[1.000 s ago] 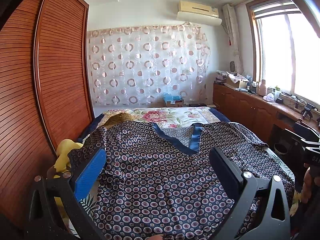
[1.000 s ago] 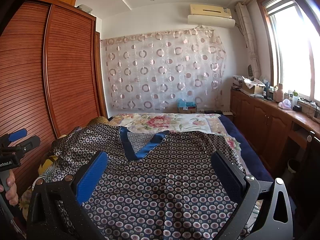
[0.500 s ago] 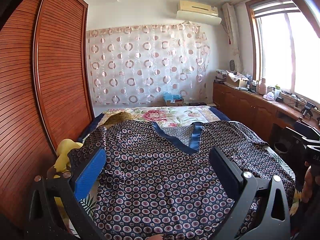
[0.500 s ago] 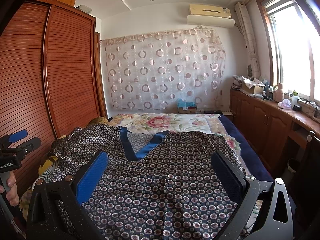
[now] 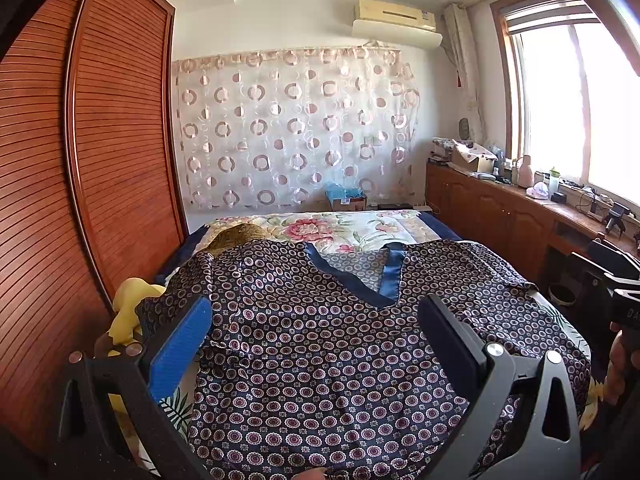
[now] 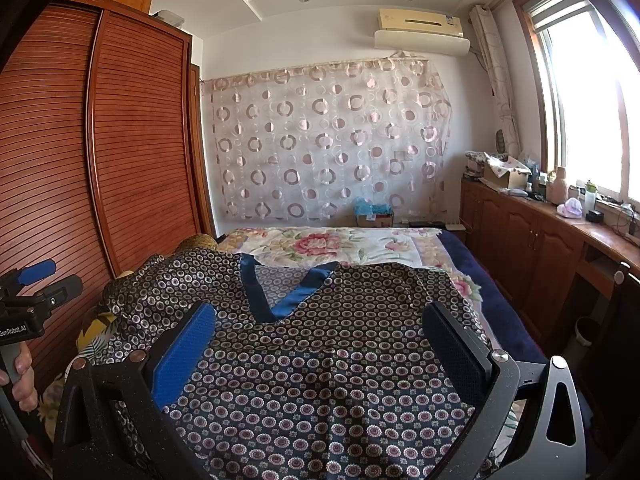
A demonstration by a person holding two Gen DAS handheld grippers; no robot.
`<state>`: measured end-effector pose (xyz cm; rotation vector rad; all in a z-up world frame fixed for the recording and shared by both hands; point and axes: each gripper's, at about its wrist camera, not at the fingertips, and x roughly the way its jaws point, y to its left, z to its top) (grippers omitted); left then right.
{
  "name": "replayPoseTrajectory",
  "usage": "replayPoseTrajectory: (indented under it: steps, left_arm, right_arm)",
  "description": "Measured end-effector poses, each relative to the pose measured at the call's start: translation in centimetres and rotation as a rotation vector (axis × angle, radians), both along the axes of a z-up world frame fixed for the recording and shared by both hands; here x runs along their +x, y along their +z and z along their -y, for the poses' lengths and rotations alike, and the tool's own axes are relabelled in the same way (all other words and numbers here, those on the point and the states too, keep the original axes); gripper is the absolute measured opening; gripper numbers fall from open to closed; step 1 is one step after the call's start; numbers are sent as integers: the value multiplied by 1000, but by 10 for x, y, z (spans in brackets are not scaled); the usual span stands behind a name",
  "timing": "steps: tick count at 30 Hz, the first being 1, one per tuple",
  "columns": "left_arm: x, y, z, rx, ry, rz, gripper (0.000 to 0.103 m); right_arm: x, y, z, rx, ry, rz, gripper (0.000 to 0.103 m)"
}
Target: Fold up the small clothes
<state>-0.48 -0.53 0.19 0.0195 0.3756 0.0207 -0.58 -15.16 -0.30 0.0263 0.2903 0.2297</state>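
**Both grippers spread above the patterned top**

While I hold both tools over the near end of the bed, my left gripper [image 5: 316, 328] has its fingers wide apart with nothing between them, and my right gripper [image 6: 320, 332] is spread the same way, empty. Below them lies the patterned top [image 5: 320, 352], dark satin with ringed dots and a blue V-neck band [image 6: 276, 300], spread flat with its neck toward 12 o'clock. Its hem reaches the near edge at 6 o'clock; one sleeve drapes off toward 9 o'clock, over something yellow [image 5: 128, 312]. At 3 o'clock in the left view my right hand [image 5: 620, 360] grips its handle beside the bed edge. Past the neckline, the floral bedspread [image 6: 332, 244] lies bare up to 12 o'clock. A slatted wooden wardrobe [image 6: 132, 140] runs close along 9 o'clock; low cabinets [image 6: 532, 240] under a window line 3 o'clock, with a floor gap between. A ring-patterned curtain [image 5: 292, 132] covers the far wall.
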Motion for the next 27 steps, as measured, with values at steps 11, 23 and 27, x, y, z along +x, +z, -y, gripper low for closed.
replayPoseTrajectory:
  steps: [11, 23, 27]
  left_arm:
    - [0, 1, 0, 1, -2, 1, 103]
    - [1, -2, -1, -1, -6, -10, 103]
    - [4, -8, -6, -9, 0, -29, 103]
  right_arm:
    - [1, 0, 0, 2, 2, 4, 103]
    - [4, -3, 1, 6, 12, -1, 103]
    - [8, -6, -1, 9, 28, -6, 103]
